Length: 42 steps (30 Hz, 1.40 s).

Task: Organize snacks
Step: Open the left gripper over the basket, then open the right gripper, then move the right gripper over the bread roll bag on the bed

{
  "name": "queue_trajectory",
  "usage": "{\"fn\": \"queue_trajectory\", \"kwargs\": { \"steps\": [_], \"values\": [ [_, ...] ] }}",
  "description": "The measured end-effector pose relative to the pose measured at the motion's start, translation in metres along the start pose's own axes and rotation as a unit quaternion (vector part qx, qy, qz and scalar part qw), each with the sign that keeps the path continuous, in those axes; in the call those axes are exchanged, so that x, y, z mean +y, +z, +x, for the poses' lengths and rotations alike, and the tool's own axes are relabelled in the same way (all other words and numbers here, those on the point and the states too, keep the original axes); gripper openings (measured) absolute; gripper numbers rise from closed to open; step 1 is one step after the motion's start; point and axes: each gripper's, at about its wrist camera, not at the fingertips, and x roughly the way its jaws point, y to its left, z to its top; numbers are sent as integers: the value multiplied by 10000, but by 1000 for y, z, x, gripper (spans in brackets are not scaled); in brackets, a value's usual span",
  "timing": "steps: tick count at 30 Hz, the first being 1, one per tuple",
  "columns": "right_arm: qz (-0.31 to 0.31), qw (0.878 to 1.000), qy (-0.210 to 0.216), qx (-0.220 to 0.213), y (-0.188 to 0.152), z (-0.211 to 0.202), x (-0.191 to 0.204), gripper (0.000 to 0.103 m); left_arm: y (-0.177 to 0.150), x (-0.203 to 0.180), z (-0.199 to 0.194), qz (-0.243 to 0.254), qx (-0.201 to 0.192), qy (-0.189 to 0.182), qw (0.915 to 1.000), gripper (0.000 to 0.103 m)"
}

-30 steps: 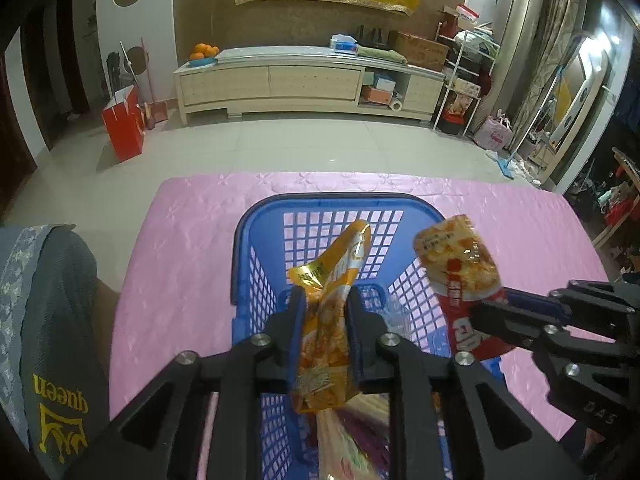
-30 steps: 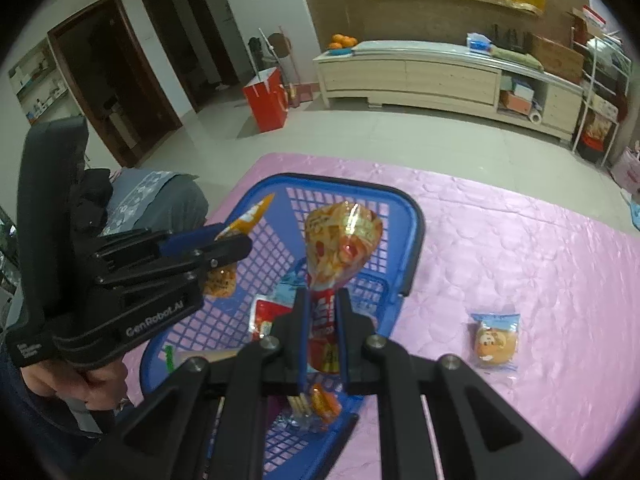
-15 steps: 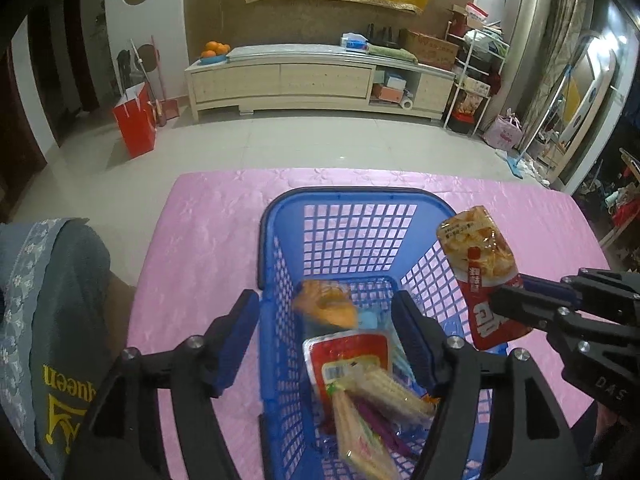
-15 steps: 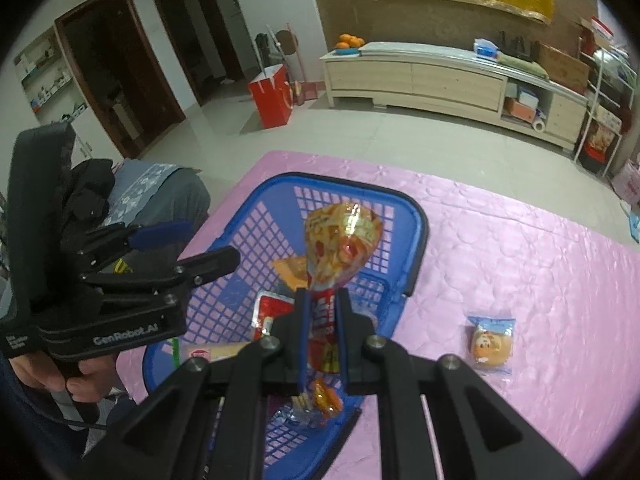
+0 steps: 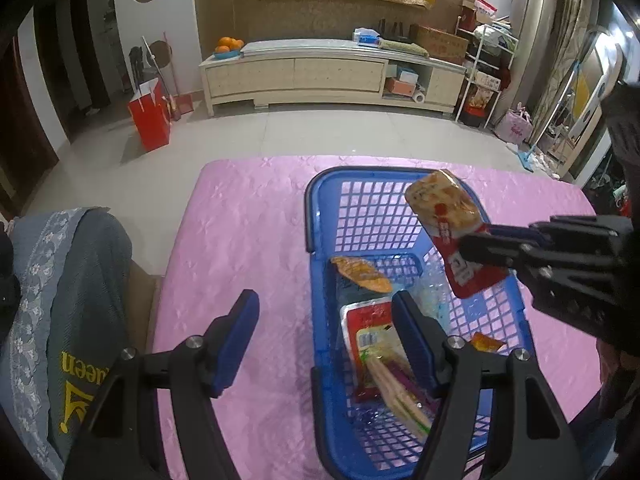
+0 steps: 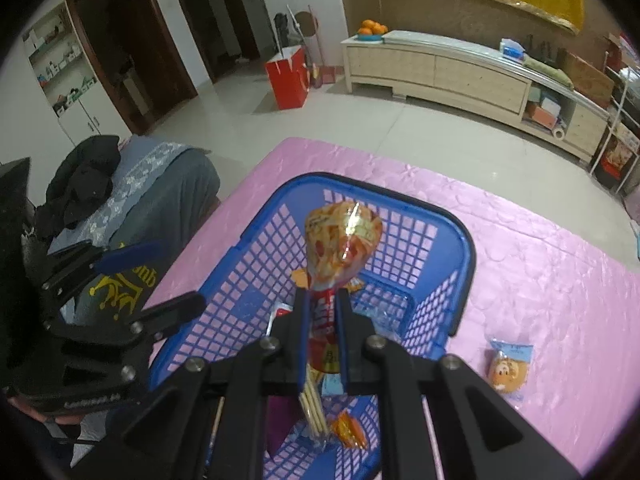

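Observation:
A blue plastic basket (image 5: 320, 216) (image 6: 460, 240) stands on the pink tablecloth and holds several snack packs. The orange snack bag (image 5: 362, 272) lies inside it near the far end. My left gripper (image 5: 326, 312) is open and empty, straddling the basket's left wall; it also shows at the left of the right wrist view (image 6: 156, 276). My right gripper (image 6: 323, 300) is shut on a red and orange snack bag (image 6: 340, 244) and holds it upright above the basket. In the left wrist view that bag (image 5: 448, 228) hangs over the basket's right side.
A small wrapped bun (image 6: 508, 368) lies on the pink cloth (image 5: 240, 240) right of the basket. A chair with grey clothing (image 5: 68, 300) stands at the table's left edge. A long cabinet (image 5: 332, 72) and a red bag (image 5: 150, 120) stand across the floor.
My left gripper opened and dropped the orange snack bag into the basket, then shifted left over the basket's left wall. My right gripper kept its bag above the basket.

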Motion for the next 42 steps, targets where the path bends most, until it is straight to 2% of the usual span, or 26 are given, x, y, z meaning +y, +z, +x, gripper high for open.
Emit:
{"fn": "queue_trajectory", "kwargs": {
  "steps": [3, 5, 7, 9, 10, 14, 18, 24, 26, 29, 34, 39, 42],
  "values": [
    [-75, 9999, -56, 85, 3, 8, 4, 16, 0, 3, 1, -84, 53, -5, 10000, 67],
    [-182, 9997, -154, 90, 5, 13, 6, 22, -1, 3, 2, -107, 79, 5, 9999, 67],
    [-279, 9991, -318, 15, 7, 13, 6, 37, -2, 3, 1, -132, 48, 67, 9999, 67],
    [-249, 9990, -368, -22, 7, 12, 4, 75, -4, 3, 0, -184, 59, 53, 9998, 67],
    [-205, 9990, -385, -52, 7, 10, 1, 79, -4, 2, -1, -195, 73, 45, 9998, 67],
    [-117, 9993, -361, -53, 1, -3, -6, 79, -5, -4, -10, -186, 45, 121, 9997, 67],
    [63, 9993, -345, -90, -7, -25, -21, 79, -4, -9, -22, -222, -51, 34, 9997, 67],
    [396, 9983, -309, -285, -15, -58, -46, 79, -1, -43, -43, 60, -140, 38, 9999, 67],
    [460, 9974, -374, -411, -18, -74, -56, 79, 1, -58, -53, 166, -267, -41, 9995, 78],
    [466, 9969, -423, -477, -26, -93, -68, 80, 3, -78, -61, 279, -344, -110, 9990, 80],
    [489, 9957, -598, -515, -36, -117, -87, 81, 12, -101, -61, 279, -388, -199, 9987, 80],
    [477, 9947, -789, -462, -45, -123, -102, 86, 18, -128, -50, 571, -304, -224, 9977, 80],
    [522, 9948, -850, -216, -50, -117, -111, 86, 20, -134, -44, 496, -360, -165, 9980, 80]
  ]
}}
